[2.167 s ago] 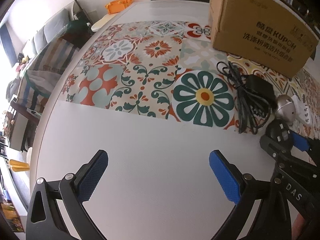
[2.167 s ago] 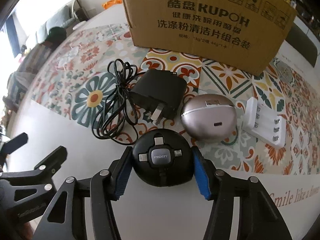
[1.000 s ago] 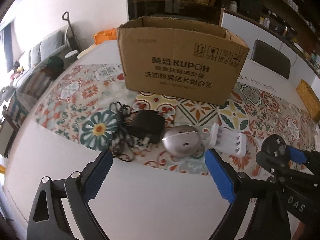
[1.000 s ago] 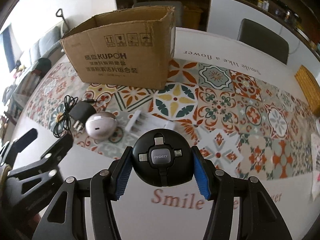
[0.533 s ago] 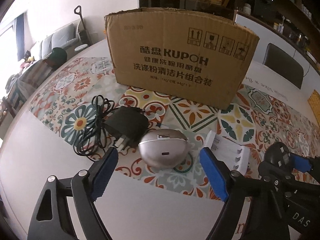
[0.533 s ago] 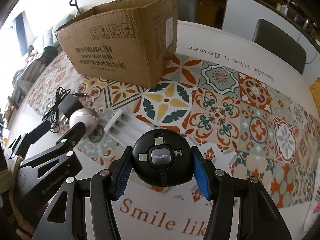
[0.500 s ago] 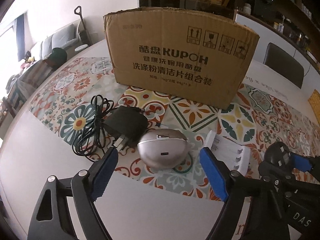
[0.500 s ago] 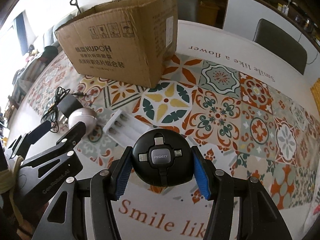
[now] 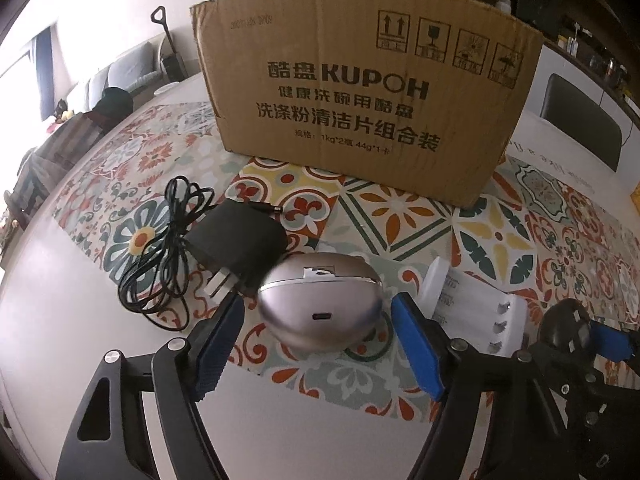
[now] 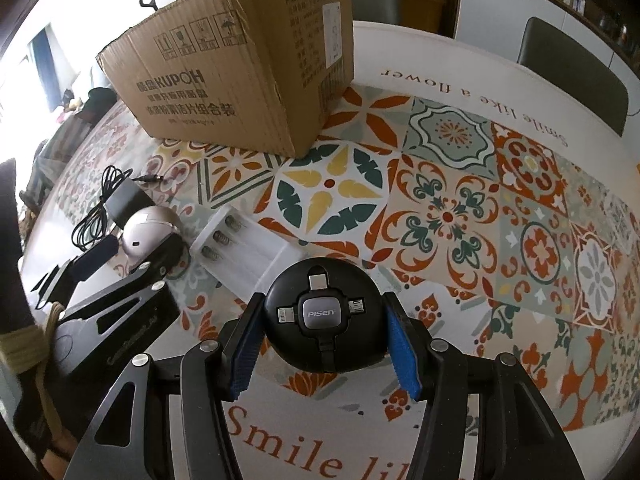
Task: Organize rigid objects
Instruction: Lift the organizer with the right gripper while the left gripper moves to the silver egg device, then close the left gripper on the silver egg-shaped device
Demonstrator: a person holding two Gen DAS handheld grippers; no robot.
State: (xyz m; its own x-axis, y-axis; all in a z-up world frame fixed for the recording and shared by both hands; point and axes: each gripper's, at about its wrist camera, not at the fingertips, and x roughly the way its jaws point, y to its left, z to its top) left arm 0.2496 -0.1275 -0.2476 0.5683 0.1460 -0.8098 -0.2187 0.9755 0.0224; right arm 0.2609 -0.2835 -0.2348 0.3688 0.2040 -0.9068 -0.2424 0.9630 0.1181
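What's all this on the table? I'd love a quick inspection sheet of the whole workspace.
Surface: white table with patterned tile runner.
Job's things: silver egg-shaped case, black PISEN hub, white battery holder, black adapter, cardboard box.
Clutter: nothing seen.
Tongs: left tongs have been closing around the silver case, not pressing yet; right tongs grip the hub.
Cables: adapter's cord, loosely coiled.
Surroundings: sofa, chair.

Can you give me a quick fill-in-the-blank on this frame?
1. The right gripper is shut on the black ____ hub.
2. The left gripper straddles the ____ case.
3. The white battery holder lies empty, ____ the cardboard box.

Missing: PISEN; silver; outside
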